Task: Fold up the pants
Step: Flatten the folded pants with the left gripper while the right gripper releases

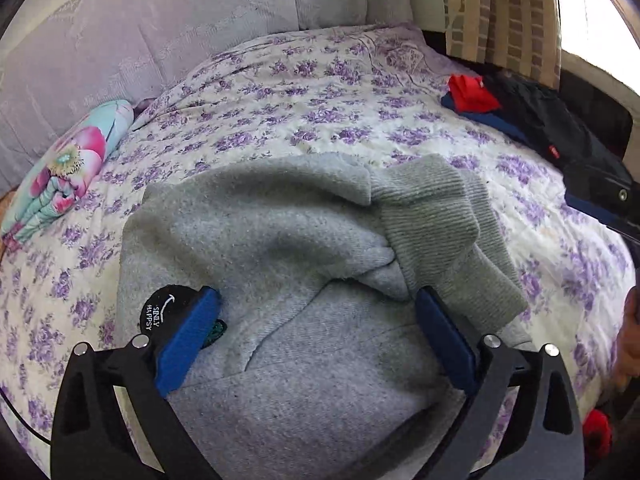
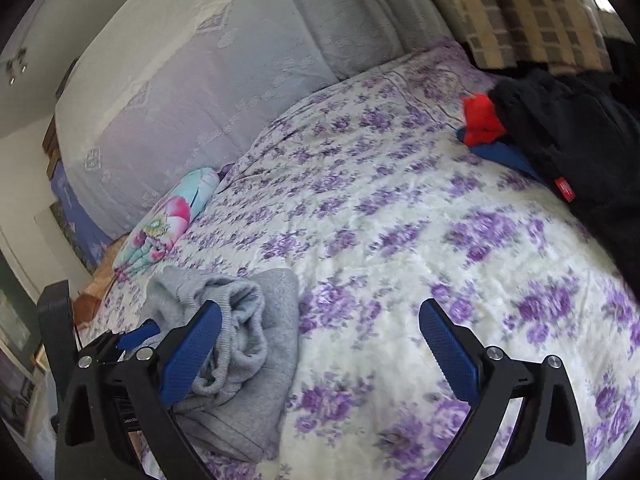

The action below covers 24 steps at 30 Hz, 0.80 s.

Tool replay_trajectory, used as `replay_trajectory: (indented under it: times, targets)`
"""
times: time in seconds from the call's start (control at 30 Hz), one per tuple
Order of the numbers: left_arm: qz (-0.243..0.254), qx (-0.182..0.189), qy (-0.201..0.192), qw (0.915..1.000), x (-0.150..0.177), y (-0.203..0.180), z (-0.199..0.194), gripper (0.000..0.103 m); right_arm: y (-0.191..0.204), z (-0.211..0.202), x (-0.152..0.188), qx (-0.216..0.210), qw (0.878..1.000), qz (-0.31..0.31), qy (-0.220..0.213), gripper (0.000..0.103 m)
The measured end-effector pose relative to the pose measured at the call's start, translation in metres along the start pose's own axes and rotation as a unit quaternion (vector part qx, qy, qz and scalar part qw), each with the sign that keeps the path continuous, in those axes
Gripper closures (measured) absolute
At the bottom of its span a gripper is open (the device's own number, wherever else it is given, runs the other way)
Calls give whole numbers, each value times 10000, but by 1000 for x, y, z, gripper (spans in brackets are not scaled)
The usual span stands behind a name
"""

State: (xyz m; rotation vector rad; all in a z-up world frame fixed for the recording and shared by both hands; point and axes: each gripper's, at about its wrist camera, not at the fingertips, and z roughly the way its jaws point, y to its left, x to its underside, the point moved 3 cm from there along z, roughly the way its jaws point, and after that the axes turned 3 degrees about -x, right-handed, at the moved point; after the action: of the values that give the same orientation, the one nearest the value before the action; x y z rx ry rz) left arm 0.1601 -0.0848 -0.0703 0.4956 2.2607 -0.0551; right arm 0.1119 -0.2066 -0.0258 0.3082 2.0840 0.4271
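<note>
The grey sweatpants lie folded into a thick bundle on the purple-flowered bedspread. Their ribbed cuffs lie bunched on top at the right. A round black patch shows at the bundle's left edge. My left gripper hovers just above the bundle with its blue fingers spread wide, open and pressing on nothing. In the right wrist view the pants lie at the lower left, partly behind my left finger. My right gripper is open over bare bedspread, holding nothing.
A folded floral blanket lies at the bed's left edge by the grey headboard. Red cloth, blue cloth and black garments are piled at the far right. A checked curtain hangs behind. A hand shows at the right edge.
</note>
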Motion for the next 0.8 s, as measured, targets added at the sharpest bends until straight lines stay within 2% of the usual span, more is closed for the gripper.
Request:
replay_trajectory:
  times: [0.1, 0.2, 0.27, 0.33, 0.43, 0.47, 0.5, 0.57, 0.6, 0.67, 0.73, 0.8]
  targets:
    - [-173, 165, -189, 9995, 0, 13, -20, 7, 42, 12, -16, 15, 9972, -741, 65, 4]
    - [-379, 6, -441, 9983, 1, 34, -41, 6, 81, 30, -26, -104, 9913, -1288, 230, 4]
    - [-552, -101, -474, 9973, 5, 54, -49, 5, 99, 42, -28, -134, 9881, -1490, 342, 4]
    - [-787, -154, -328, 9962, 11, 72, -45, 5, 111, 56, -27, -33, 9848, -1680, 443, 4]
    - [-883, 122, 299, 9956, 32, 79, -15, 5, 98, 104, -16, 772, 9713, -2026, 974, 4]
    - [-1024, 296, 295, 9939, 40, 80, -9, 5, 85, 121, -10, 786, 9694, -1968, 1241, 4]
    - [-1223, 499, 241, 9909, 47, 82, -6, 5, 70, 133, -6, 545, 9736, -1690, 1432, 4]
    - [-1634, 906, 339, 9818, 54, 91, 1, 4, 49, 139, -4, -12, 9820, -1050, 1568, 4]
    - [-1761, 1087, 408, 9775, 56, 94, 4, 4, 47, 138, -4, -96, 9824, -935, 1616, 4]
    - [-1849, 1200, 408, 9745, 57, 96, 5, 4, 57, 129, -6, 23, 9828, -1153, 1443, 4]
    - [-1730, 1006, 209, 9795, 54, 94, -6, 4, 78, 110, -15, 191, 9835, -1457, 1054, 4]
    - [-1561, 718, 24, 9851, 51, 93, -18, 5, 107, 91, -26, -57, 9825, -1729, 692, 4]
